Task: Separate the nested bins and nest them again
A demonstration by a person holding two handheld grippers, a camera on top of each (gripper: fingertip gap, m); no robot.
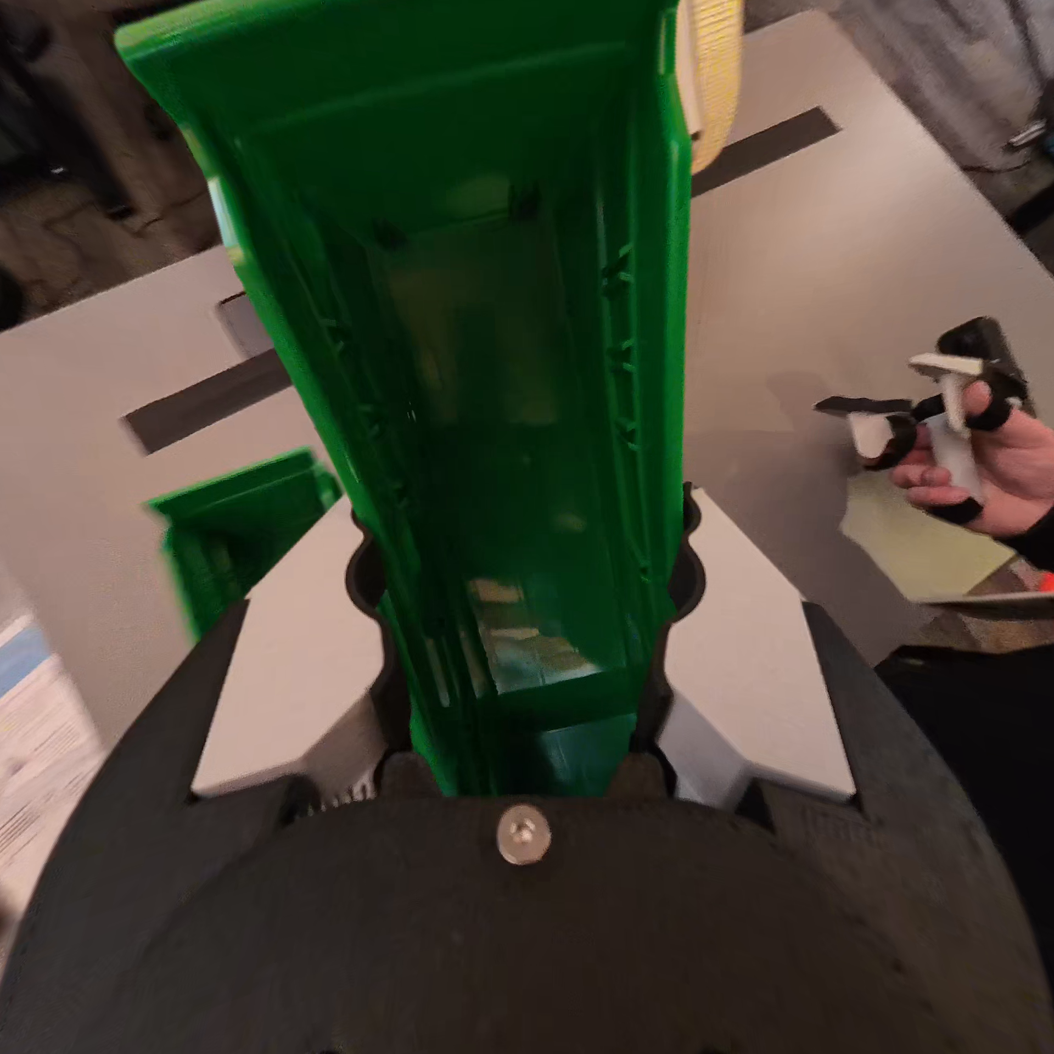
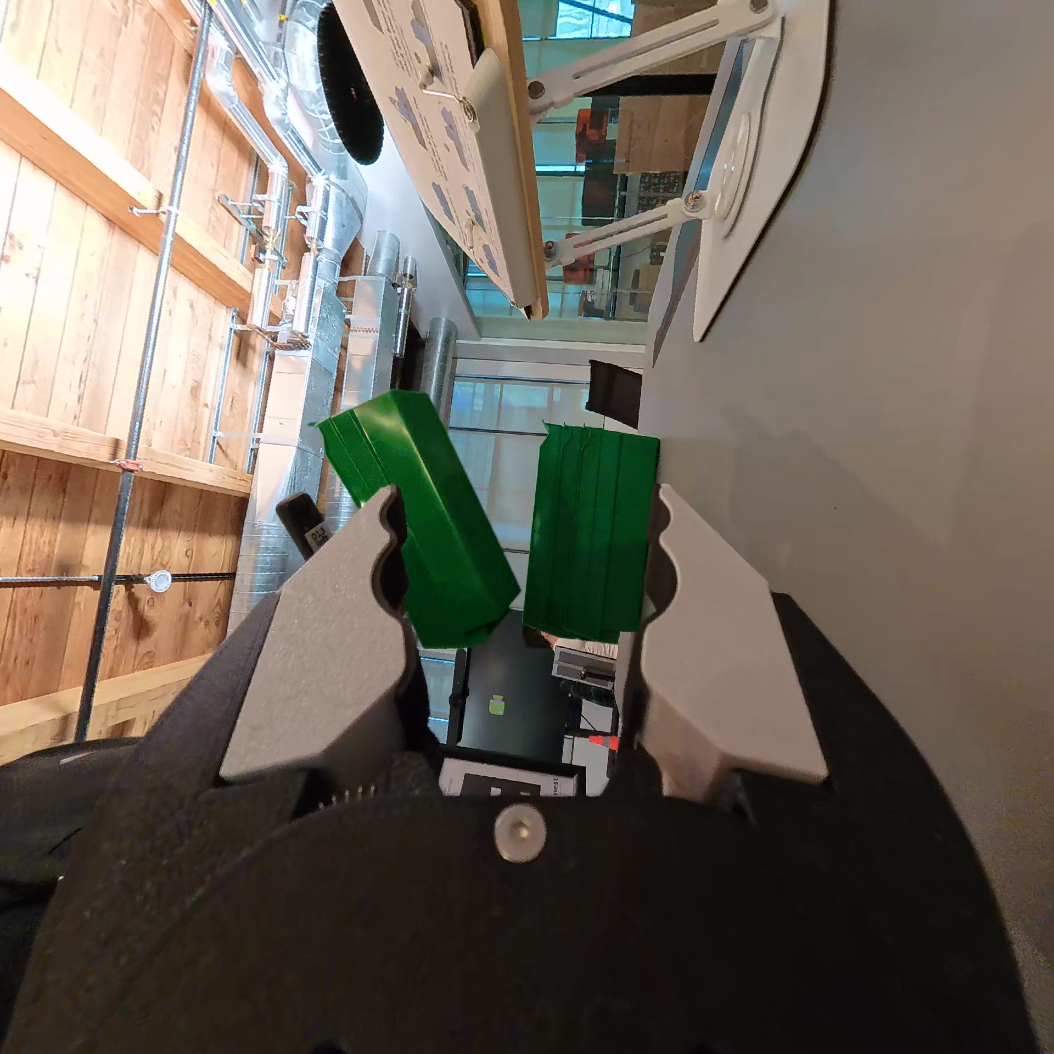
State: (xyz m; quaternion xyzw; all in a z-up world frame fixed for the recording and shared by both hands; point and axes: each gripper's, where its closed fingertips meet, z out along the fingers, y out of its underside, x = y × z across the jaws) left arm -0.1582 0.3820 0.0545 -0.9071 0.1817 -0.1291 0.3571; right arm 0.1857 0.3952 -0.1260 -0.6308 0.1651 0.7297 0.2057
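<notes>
Left tool (image 1: 522, 616) pinching the lifted green bin (image 1: 456, 353) clear of the counter (image 1: 855, 239), the other bin (image 2: 593, 536) sitting below; right tool (image 2: 527, 562) spread, holding nothing; best to square the mouths up, then lower straight, no tilt.

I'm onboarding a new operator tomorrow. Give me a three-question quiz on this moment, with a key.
1. True or false: the left gripper is shut on a green bin.
2. Where is the second green bin? A) on the grey table B) in the right gripper C) on the floor
3. Fill in: the fingers of the right gripper hold ____.

Key: 1 true; 2 A; 3 nothing, they stand open and apart.
</notes>
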